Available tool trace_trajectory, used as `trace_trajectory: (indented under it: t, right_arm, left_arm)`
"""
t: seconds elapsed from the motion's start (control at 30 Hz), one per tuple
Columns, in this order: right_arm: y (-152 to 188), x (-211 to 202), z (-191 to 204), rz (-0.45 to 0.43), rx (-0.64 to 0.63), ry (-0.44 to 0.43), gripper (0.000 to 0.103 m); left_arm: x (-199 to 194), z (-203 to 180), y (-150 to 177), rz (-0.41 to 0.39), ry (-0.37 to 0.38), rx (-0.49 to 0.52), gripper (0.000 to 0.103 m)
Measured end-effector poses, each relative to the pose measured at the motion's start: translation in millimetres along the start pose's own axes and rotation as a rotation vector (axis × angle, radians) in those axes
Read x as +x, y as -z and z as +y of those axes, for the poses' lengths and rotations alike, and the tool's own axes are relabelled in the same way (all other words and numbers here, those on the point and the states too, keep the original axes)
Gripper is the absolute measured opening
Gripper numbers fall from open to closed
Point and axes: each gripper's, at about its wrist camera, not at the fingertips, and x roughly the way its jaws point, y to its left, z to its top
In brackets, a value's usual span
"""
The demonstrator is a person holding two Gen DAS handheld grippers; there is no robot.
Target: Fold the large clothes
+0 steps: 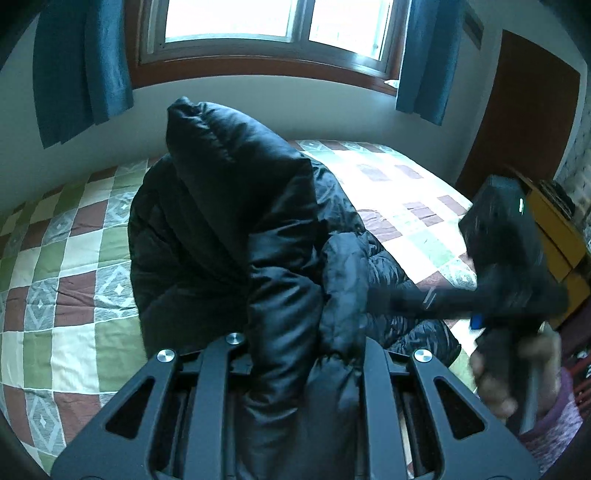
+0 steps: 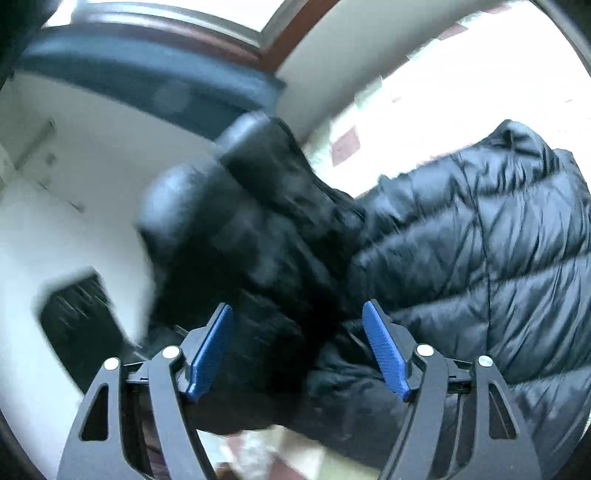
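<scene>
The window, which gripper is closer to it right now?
Left, though only by a little. The left gripper grips the jacket directly facing the window. The right gripper reaches in from the side, nearer the bed's edge.

Ahead of me lay a bed (image 1: 74, 266) under a patchwork quilt of green, maroon, cream and grey diamond squares. Behind it a wood-framed window (image 1: 273, 33) glared white, with blue curtains (image 1: 81, 66) hanging at both sides against the pale wall. To my right stood a dark brown door (image 1: 524, 122) and a yellow cabinet (image 1: 557, 236) (something dark sat on top, too blurred to name).
</scene>
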Motion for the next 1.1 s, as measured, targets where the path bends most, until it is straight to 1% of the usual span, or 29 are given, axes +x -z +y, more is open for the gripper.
trace_trajectory:
  t: [0.07, 0.17, 0.2, 0.27, 0.37, 0.4, 0.43, 0.47, 0.57, 0.7, 0.77, 0.8, 0.83, 0.9, 0.93, 0.97, 1.0, 1.07, 1.1]
  right_arm:
    - [-14.0, 1.2, 6.9, 0.017, -0.029, 0.025, 0.078]
    - [-20.2, 11.1, 20.3, 0.041, -0.037, 0.044, 0.078]
    - [-23.6, 13.1, 20.3, 0.013, -0.045, 0.092, 0.078]
    - [-28.4, 14.5, 19.6, 0.021, -0.035, 0.092, 0.078]
    - [-24.7, 10.3, 20.2, 0.007, -0.026, 0.031, 0.078]
    - [-21.7, 6.2, 16.3, 0.002, -0.025, 0.026, 0.078]
    - [-21.2, 5.9, 15.2, 0.003, -0.026, 0.036, 0.08]
    - [-21.5, 7.7, 13.2, 0.013, -0.031, 0.064, 0.08]
    - [-19.2, 12.1, 10.1, 0.035, -0.043, 0.121, 0.081]
    - [-24.2, 18.6, 0.3, 0.035, -0.027, 0.139, 0.082]
    - [-24.0, 15.1, -5.8, 0.025, -0.016, 0.152, 0.08]
    - [-25.0, 13.4, -10.3, 0.017, -0.016, 0.174, 0.076]
    - [-26.5, 12.9, -13.5, 0.015, -0.019, 0.206, 0.058]
    - [-28.5, 10.4, -21.6, 0.009, -0.014, 0.243, 0.039]
    - [-29.6, 8.0, -25.7, 0.002, -0.012, 0.256, 0.03]
    - [-29.6, 4.4, -29.3, -0.005, -0.005, 0.258, 0.028]
    - [-30.2, 0.7, -34.2, -0.012, 0.006, 0.252, 0.023]
    - [-30.4, -5.7, -42.2, -0.02, 0.01, 0.258, 0.02]
    - [-30.7, -8.4, -46.5, -0.026, 0.014, 0.263, 0.019]
  left_arm:
    - [5.8, -9.8, 3.2, -0.008, 0.0, 0.002, 0.018]
    - [15.0, -23.5, 9.7, -0.028, -0.017, 0.004, 0.019]
    - [18.3, -27.4, 11.8, -0.038, -0.028, 0.004, 0.019]
    - [23.2, -31.9, 14.2, -0.047, -0.037, -0.002, 0.019]
    - [32.5, -35.0, 16.8, -0.046, -0.017, -0.035, 0.019]
    - [35.6, -36.6, 17.2, -0.043, -0.014, -0.034, 0.019]
    - [39.4, -39.8, 18.1, -0.039, -0.015, -0.027, 0.019]
    - [42.0, -42.1, 18.6, -0.037, -0.02, -0.019, 0.019]
    - [52.5, -56.1, 21.6, -0.032, -0.034, 0.019, 0.019]
    - [62.6, -77.6, 28.6, -0.042, -0.054, 0.079, 0.02]
    - [66.5, -85.6, 30.7, -0.041, -0.056, 0.099, 0.02]
    - [68.0, -89.3, 31.7, -0.038, -0.056, 0.107, 0.02]
    - [69.7, -92.3, 32.1, -0.036, -0.056, 0.117, 0.022]
    - [70.6, -99.1, 33.8, -0.036, -0.053, 0.142, 0.03]
    - [69.4, -102.6, 34.3, -0.037, -0.048, 0.16, 0.033]
    - [64.9, -107.5, 35.9, -0.047, -0.037, 0.183, 0.037]
    - [60.7, -110.5, 37.4, -0.054, -0.021, 0.197, 0.044]
    - [47.8, -116.3, 39.9, -0.062, 0.04, 0.22, 0.049]
    - [38.0, -116.9, 41.1, -0.064, 0.079, 0.227, 0.049]
